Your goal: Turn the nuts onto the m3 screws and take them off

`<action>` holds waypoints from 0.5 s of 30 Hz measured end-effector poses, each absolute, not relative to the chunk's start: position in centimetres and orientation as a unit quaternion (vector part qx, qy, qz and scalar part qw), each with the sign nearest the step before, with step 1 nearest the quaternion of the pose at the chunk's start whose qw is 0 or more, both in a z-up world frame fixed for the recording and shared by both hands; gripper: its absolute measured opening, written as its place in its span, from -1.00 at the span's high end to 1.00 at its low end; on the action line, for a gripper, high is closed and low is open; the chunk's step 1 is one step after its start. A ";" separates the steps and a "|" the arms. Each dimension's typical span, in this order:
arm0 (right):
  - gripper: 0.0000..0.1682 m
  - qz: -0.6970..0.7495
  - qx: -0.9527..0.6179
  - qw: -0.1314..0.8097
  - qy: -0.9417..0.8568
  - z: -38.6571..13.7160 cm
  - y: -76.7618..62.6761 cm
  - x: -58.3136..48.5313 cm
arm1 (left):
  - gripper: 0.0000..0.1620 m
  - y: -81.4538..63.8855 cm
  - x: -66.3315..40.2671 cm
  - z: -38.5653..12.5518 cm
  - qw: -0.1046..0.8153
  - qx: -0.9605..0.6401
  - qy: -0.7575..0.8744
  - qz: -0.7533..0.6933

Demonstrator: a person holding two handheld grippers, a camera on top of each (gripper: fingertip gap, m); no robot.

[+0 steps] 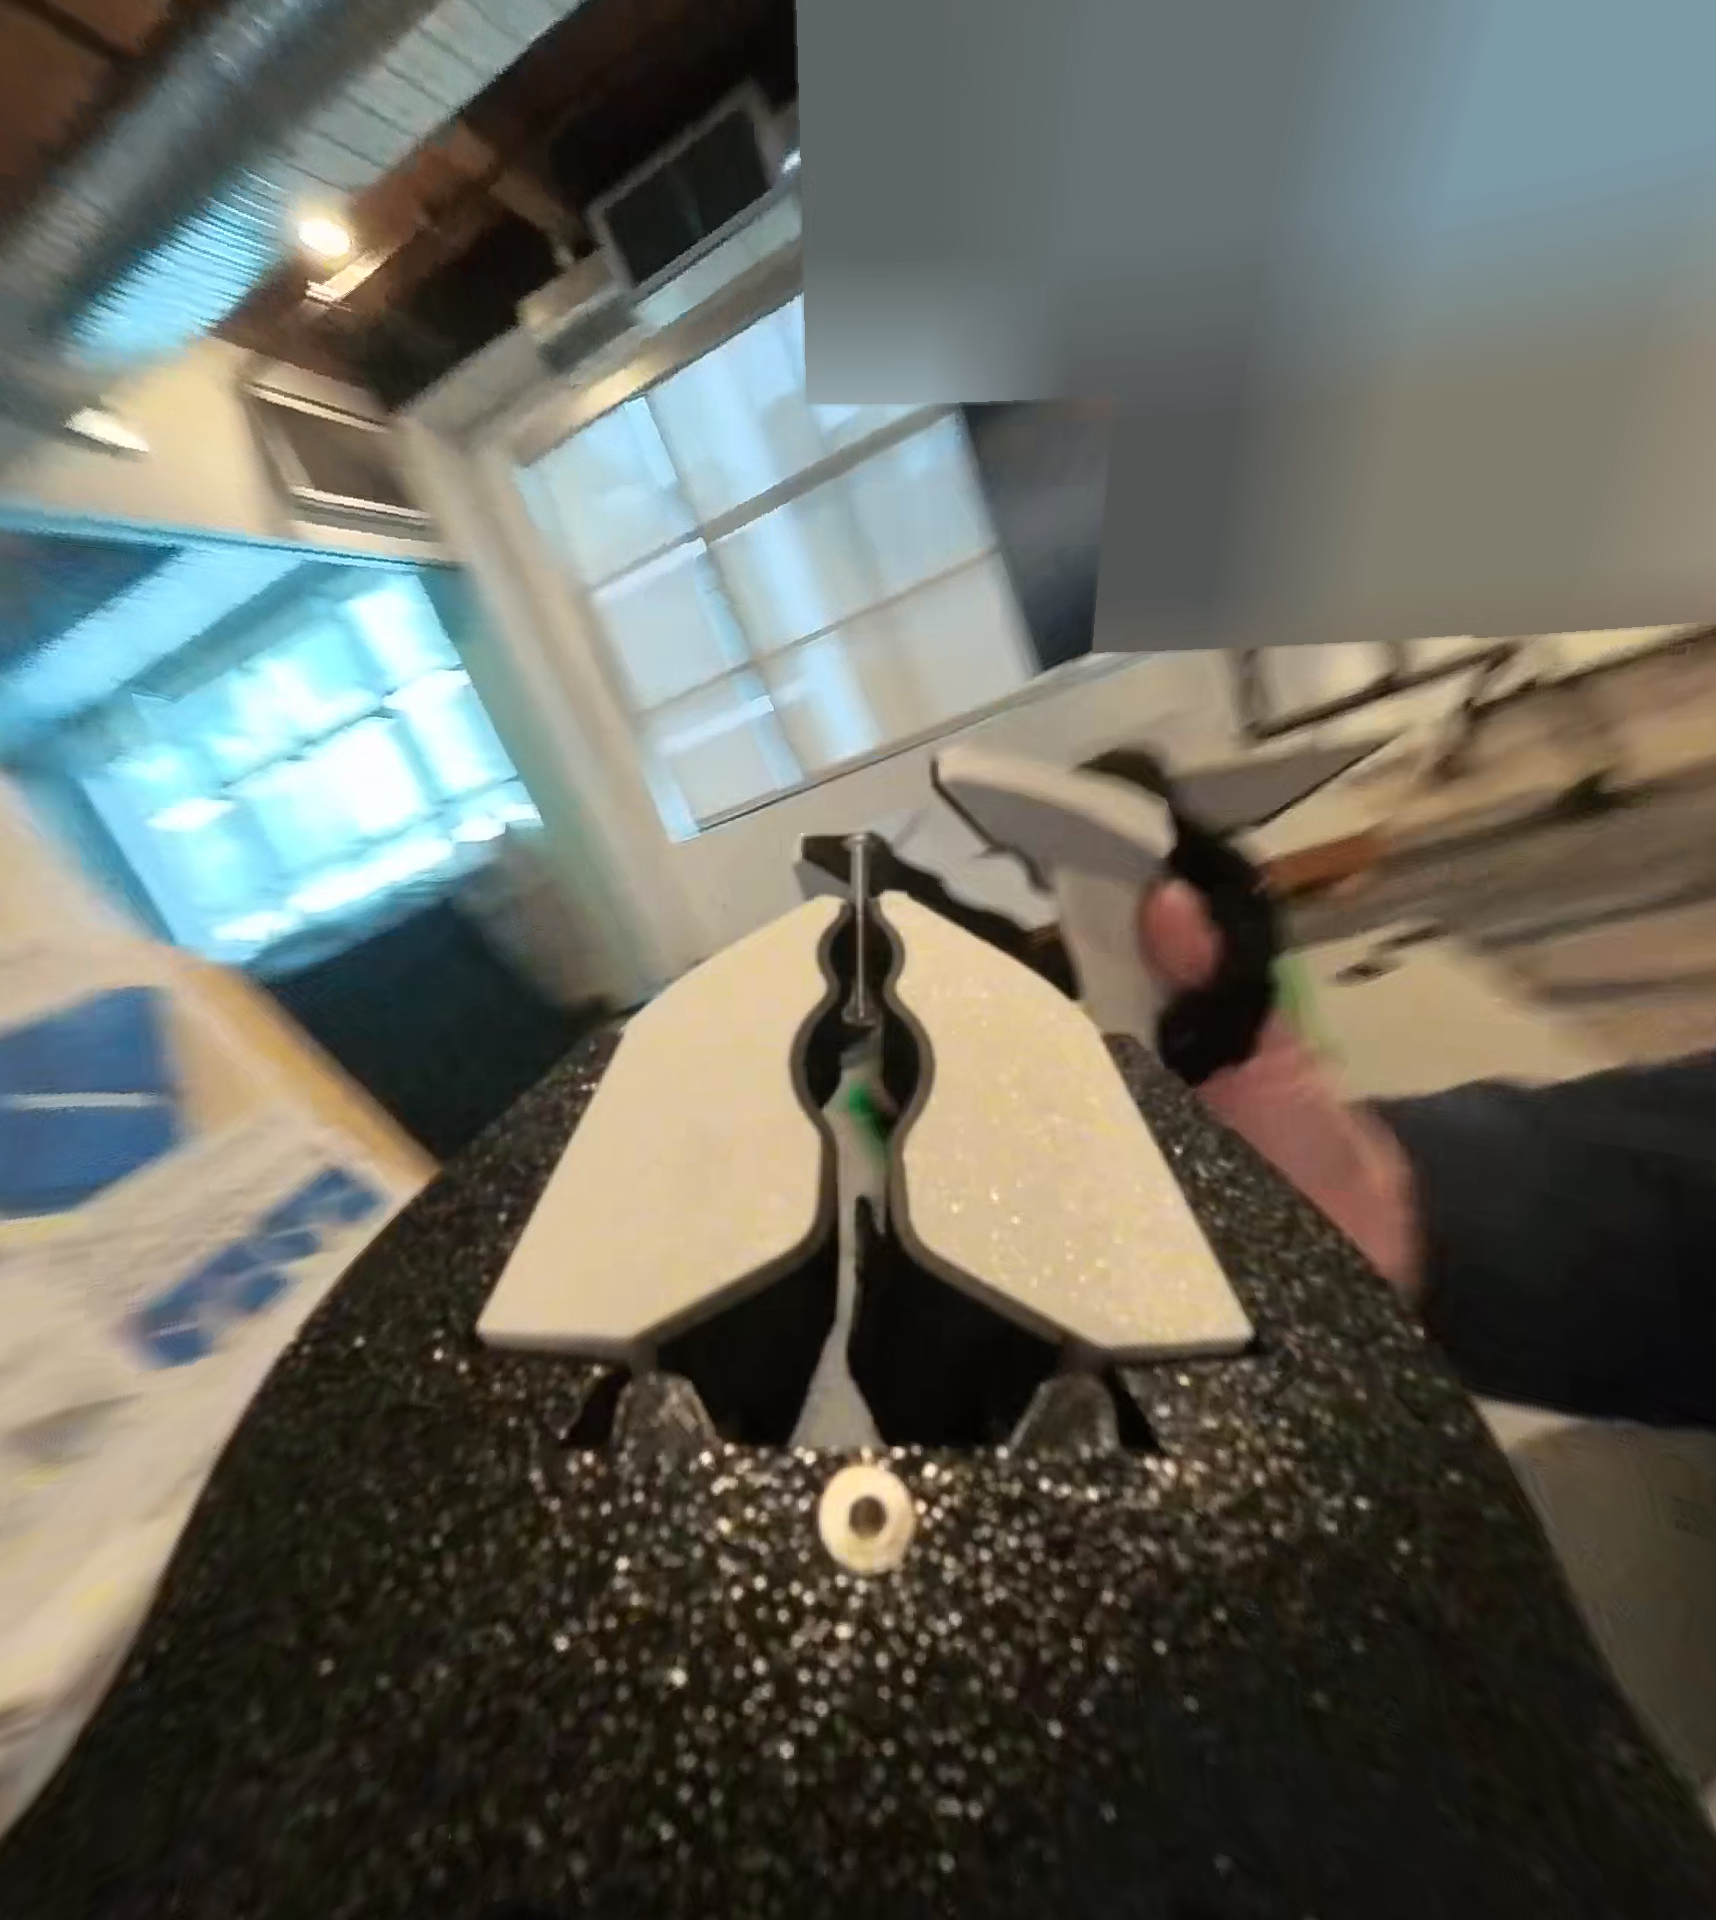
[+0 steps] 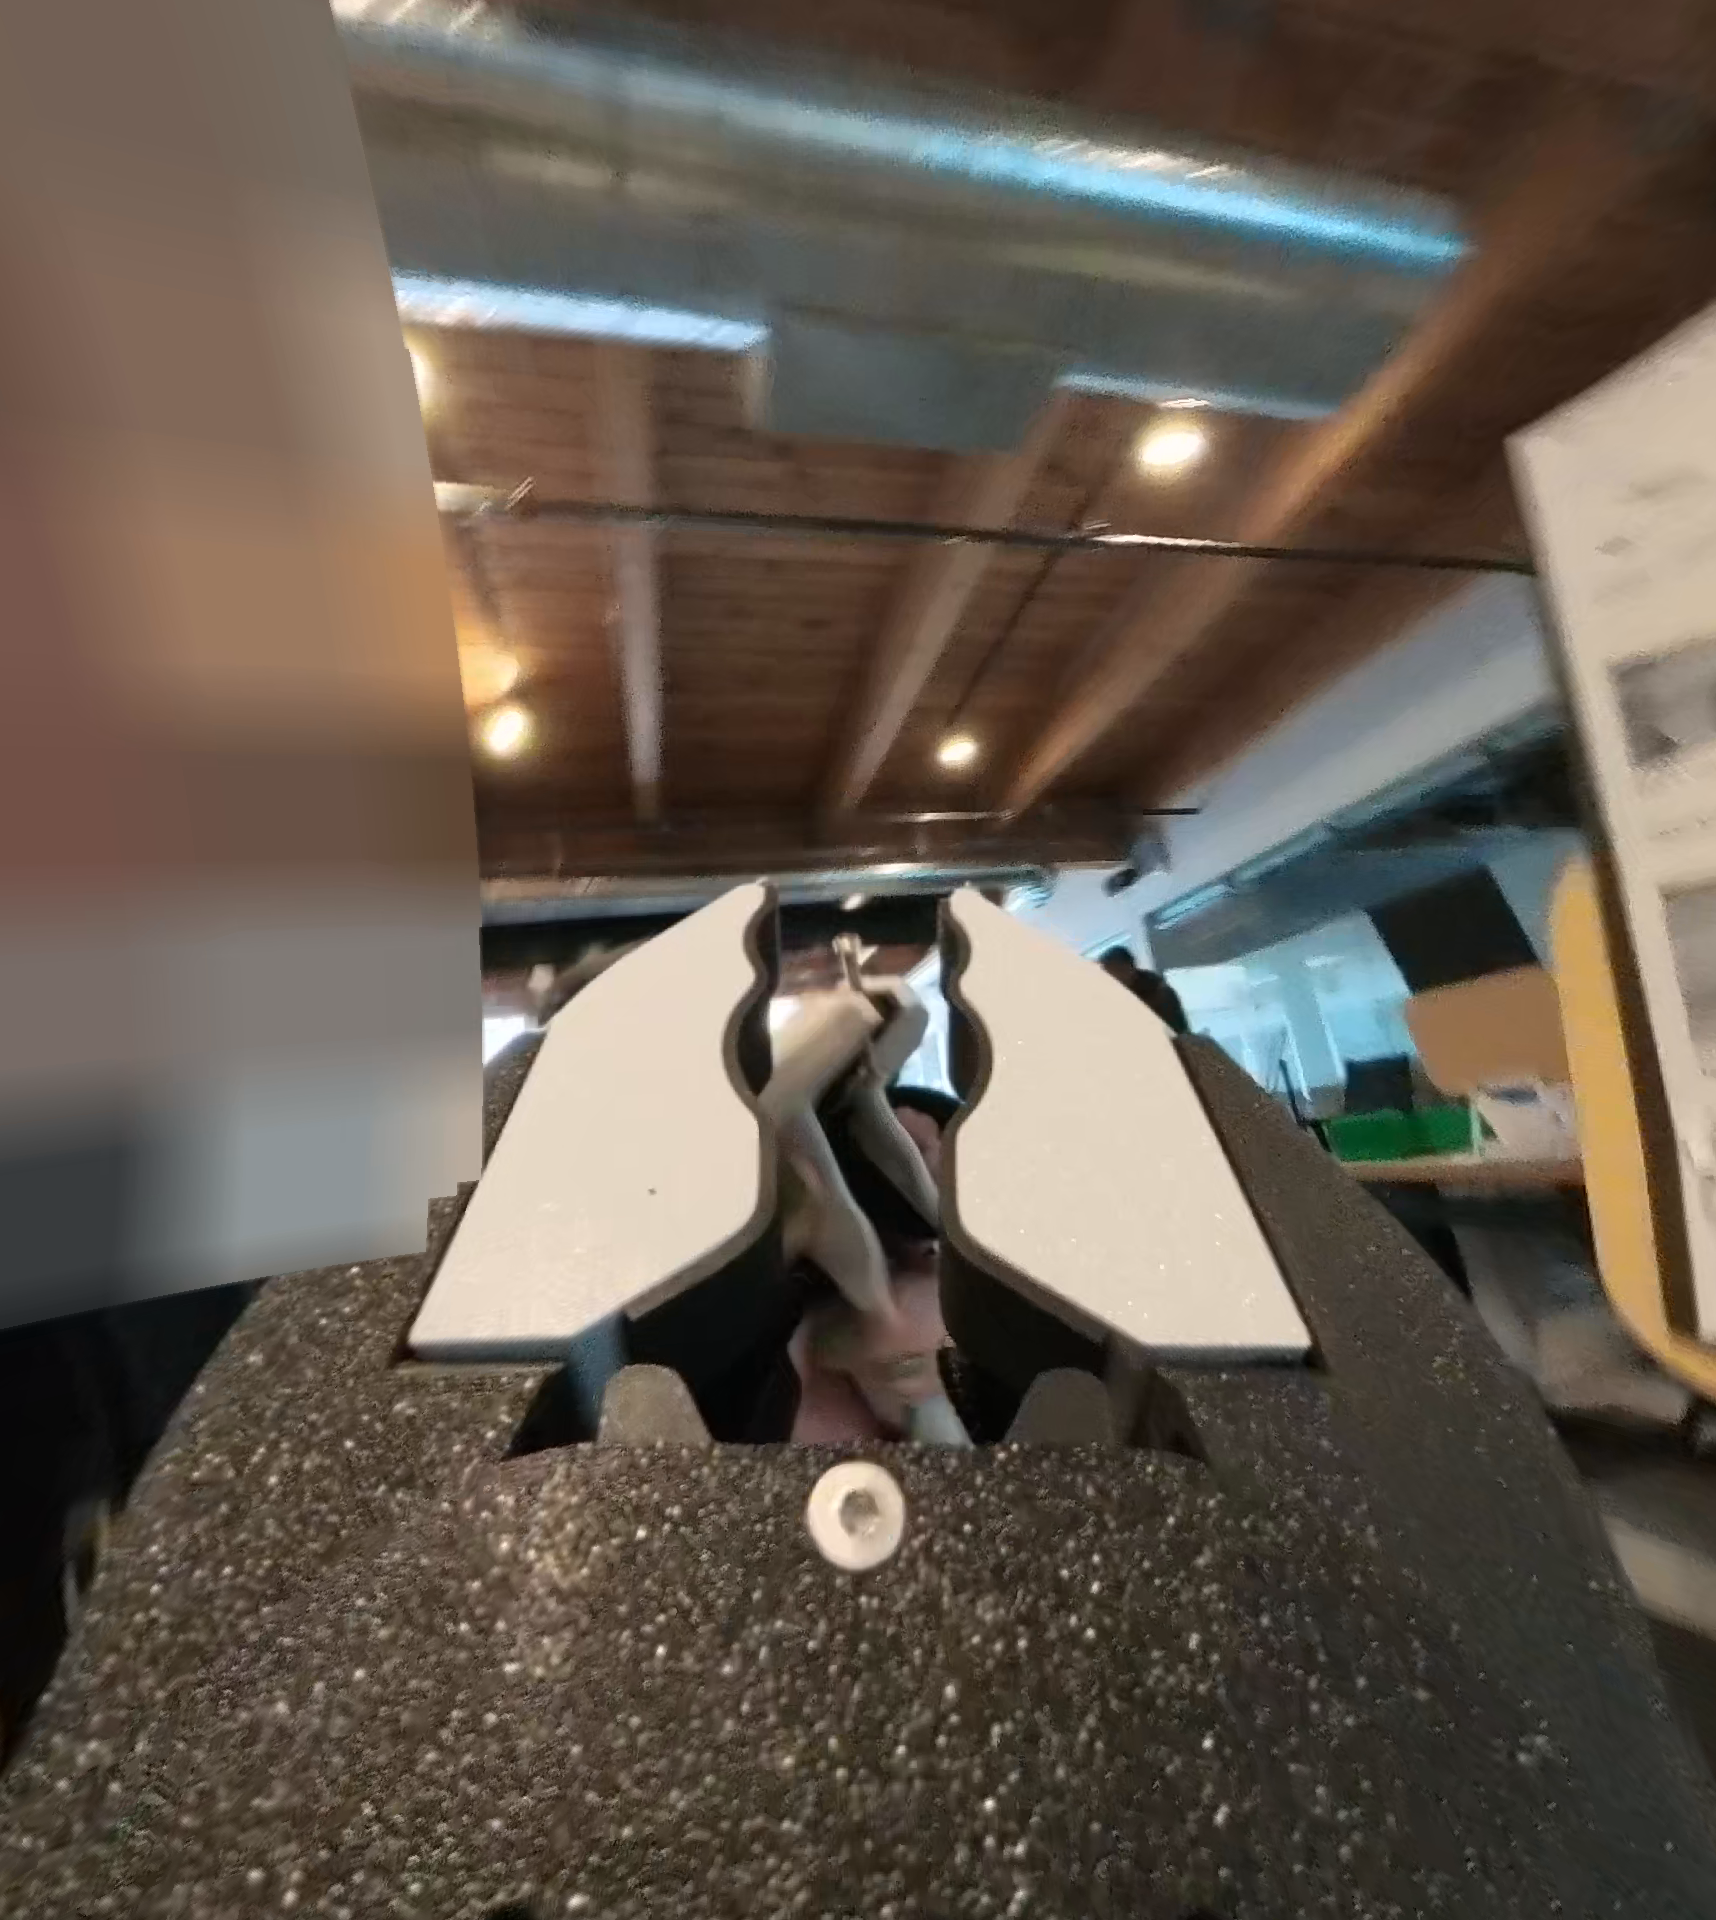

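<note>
My left gripper point(image 1: 859, 906) is shut on a thin metal screw point(image 1: 860, 925) that stands upright between the fingertips, its top end poking just above them. My right gripper point(image 2: 860, 914) is open and empty, its jaws well apart. In the right wrist view the left gripper's grey fingers point(image 2: 833, 1049) and the screw point(image 2: 847, 954) show through that gap, a little beyond. In the left wrist view the right gripper point(image 1: 1072, 831) hovers up and to the right of the screw, apart from it. I see no nut clearly in either view.
A gloved hand point(image 1: 1212, 977) and dark sleeve point(image 1: 1612, 1226) hold the right gripper. A cardboard box with blue print point(image 1: 106, 1143) is at left, windows point(image 1: 781, 623) behind. A white printed sheet on a yellow-edged board point(image 2: 1685, 831) stands close at right.
</note>
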State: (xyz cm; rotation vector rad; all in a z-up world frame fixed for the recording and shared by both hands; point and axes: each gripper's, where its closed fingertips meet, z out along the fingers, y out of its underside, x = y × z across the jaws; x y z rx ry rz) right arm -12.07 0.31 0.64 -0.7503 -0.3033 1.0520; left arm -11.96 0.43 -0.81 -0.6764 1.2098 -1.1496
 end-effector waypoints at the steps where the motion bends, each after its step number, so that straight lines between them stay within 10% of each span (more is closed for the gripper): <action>1: 0.67 0.475 -0.344 0.794 -0.161 0.6 0.2 -12.1 | 0.98 0.1 -12.2 -0.6 0.581 -0.294 0.524 -0.550; 15: 0.77 0.448 -0.371 0.722 -0.375 0.3 -2.3 -15.0 | 0.98 -2.9 -13.0 -1.7 0.246 -0.293 0.538 -0.751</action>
